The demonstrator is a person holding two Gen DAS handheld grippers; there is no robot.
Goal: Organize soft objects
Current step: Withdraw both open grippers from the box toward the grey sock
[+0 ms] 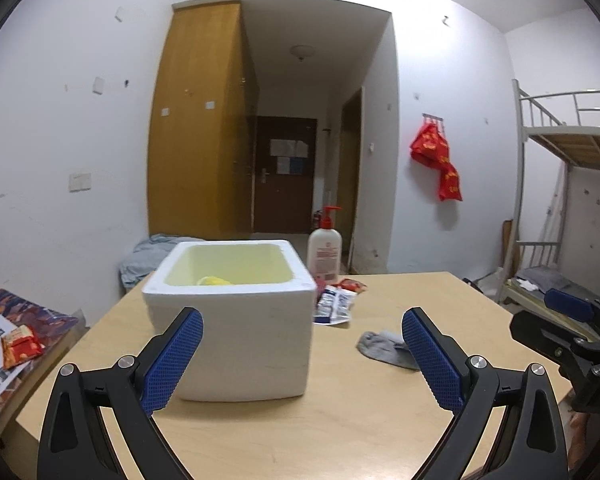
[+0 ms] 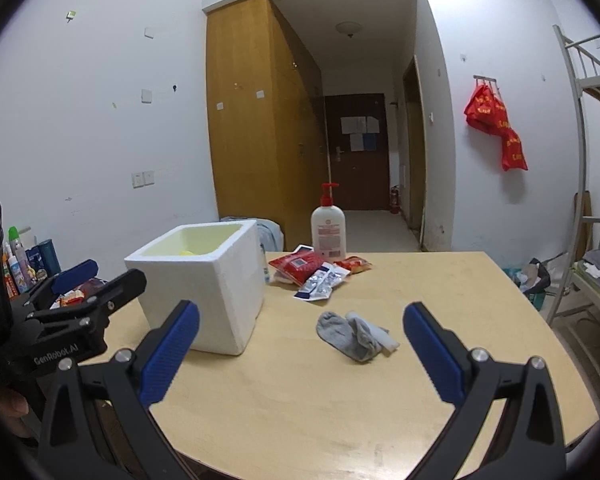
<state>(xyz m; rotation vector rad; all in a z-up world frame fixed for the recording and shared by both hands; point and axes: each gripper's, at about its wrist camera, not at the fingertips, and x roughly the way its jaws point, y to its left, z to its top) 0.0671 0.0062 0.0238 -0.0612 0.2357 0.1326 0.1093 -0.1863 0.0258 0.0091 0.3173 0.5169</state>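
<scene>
Left hand-held gripper [image 1: 302, 360]: jaws spread wide, nothing between the blue pads, raised above the near edge of the bench [image 1: 340, 420]. Right hand-held gripper [image 2: 300, 354]: likewise wide open and empty, above the same bench. Lower parts of both sets of fingers cut off by the frame edges.

Directly ahead of the left hand-held gripper: white foam box [image 1: 236, 328], open-topped, upright on the bench. Inside, a yellow object [image 1: 214, 281], only its top visible above the near rim; kind not discernible.

Between the right hand-held gripper's pads, farther out: grey sock [image 2: 354, 336], crumpled, lying on the bare bench right of the box and apart from it; in the left wrist view partly hidden behind the right finger.

Beyond the sock: snack and sachet packets [image 2: 316, 274], overlapping, printing too small to read. Behind them: pump bottle [image 2: 329, 232], white with red dispenser, upright near the far edge.

Periphery: wooden wardrobe [image 2: 252, 120], red bags [image 2: 496, 128] on a wall hook, bunk bed [image 1: 568, 140] truncated at right.
</scene>
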